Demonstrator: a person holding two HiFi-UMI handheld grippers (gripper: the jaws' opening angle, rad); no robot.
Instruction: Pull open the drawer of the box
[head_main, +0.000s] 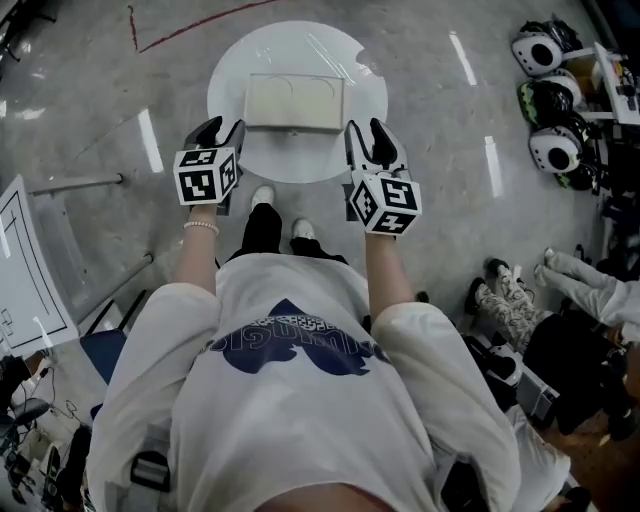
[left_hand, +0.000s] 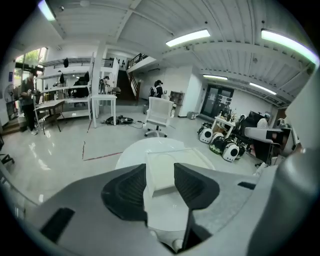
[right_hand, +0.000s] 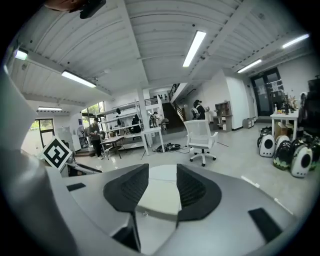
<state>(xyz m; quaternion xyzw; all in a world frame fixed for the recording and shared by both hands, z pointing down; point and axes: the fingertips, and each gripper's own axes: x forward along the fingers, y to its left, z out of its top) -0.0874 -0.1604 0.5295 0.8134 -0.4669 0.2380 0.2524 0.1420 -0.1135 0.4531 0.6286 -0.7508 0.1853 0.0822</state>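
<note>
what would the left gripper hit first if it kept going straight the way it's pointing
Probably the pale cream rectangular box on the round white table: its near corner shows right between the open jaws of the left gripper, with nothing before it.

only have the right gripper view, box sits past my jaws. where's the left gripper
Observer: The left gripper is just off the box's near left corner.
Operator: holding anything
Observer: No, its jaws stand apart with nothing gripped. The box corner lies beyond them.
Operator: anything pulled out yet
Observer: No, in the head view nothing juts from the box's front, so it looks closed.
</note>
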